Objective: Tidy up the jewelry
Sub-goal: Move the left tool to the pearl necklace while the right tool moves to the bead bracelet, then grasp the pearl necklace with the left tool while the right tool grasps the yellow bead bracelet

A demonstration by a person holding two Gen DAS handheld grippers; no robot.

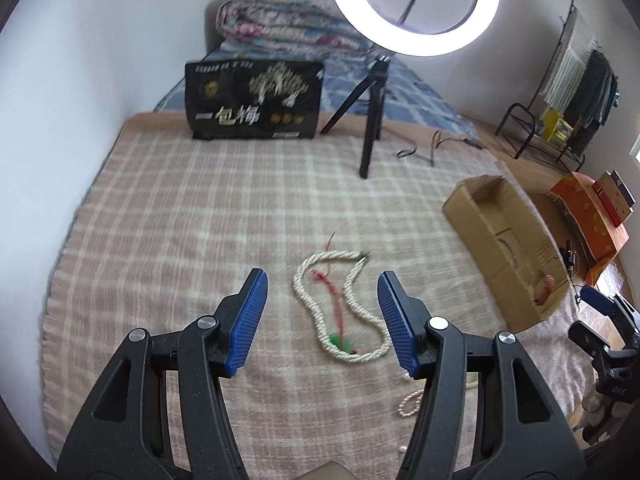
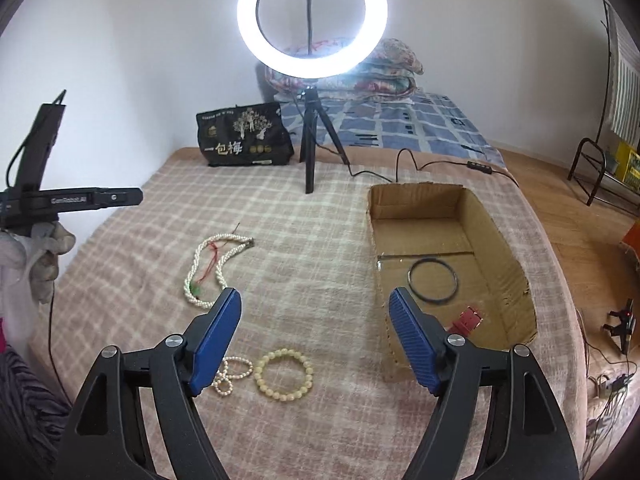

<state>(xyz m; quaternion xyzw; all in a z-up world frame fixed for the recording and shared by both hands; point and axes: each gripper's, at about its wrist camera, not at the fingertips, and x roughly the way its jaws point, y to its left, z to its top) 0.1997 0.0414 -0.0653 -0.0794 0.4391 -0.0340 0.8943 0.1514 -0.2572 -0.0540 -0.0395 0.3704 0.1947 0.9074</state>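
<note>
In the left wrist view my left gripper [image 1: 323, 276] is open above the checked blanket. A twisted white pearl necklace [image 1: 298, 286] with a red cord and a green bead lies flat between its blue pads, untouched. In the right wrist view my right gripper [image 2: 315, 294] is also open and holds nothing. Below and between its fingers lie a yellow bead bracelet [image 2: 280, 354] and a small pearl bracelet [image 2: 232, 376]. The pearl necklace [image 2: 192, 270] lies further left. An open cardboard box [image 2: 416, 204] on the right holds a black bangle [image 2: 409, 280] and a small red item [image 2: 468, 320].
A ring light on a black tripod [image 2: 310, 152] stands at the back, its cable [image 2: 400, 160] trailing behind the box. A black printed bag [image 2: 244, 136] leans beside it. Folded quilts [image 2: 384, 76] are stacked against the wall. A gloved hand [image 2: 44, 252] holds the left tool.
</note>
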